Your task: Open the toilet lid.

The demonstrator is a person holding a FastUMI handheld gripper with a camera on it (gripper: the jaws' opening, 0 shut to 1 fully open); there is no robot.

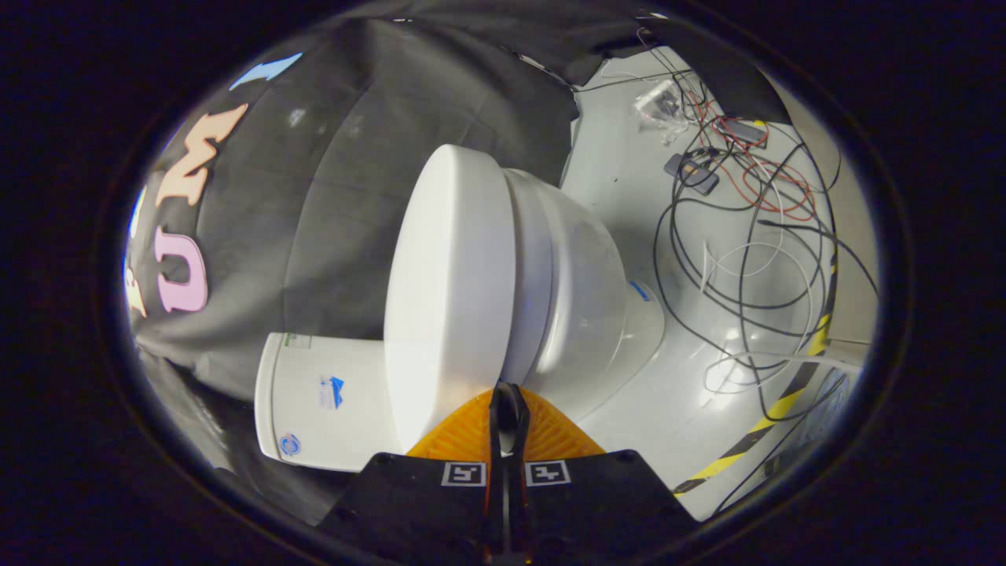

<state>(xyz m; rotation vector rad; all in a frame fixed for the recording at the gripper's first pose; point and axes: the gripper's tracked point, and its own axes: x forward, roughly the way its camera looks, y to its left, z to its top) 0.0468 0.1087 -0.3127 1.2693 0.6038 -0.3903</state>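
Note:
The view is rolled sideways. A white toilet stands on the pale floor, its lid (448,299) lying flat on the seat (528,275) above the bowl (585,306). The white tank (322,401) with small stickers sits behind the lid, against the black cloth wall. My gripper (504,391) is just in front of the lid's side edge, at the seam between lid and seat. Its two fingers (471,432) are pressed together with only a thin dark slit between them. Nothing shows between them, and whether the tips touch the rim I cannot tell.
Loose black, white and red cables (747,236) sprawl over the floor beyond the bowl, with a small dark device (692,174) and a clear plastic bag (660,106). A yellow-and-black tape stripe (774,405) runs along the floor. The black cloth wall (330,173) hangs behind the toilet.

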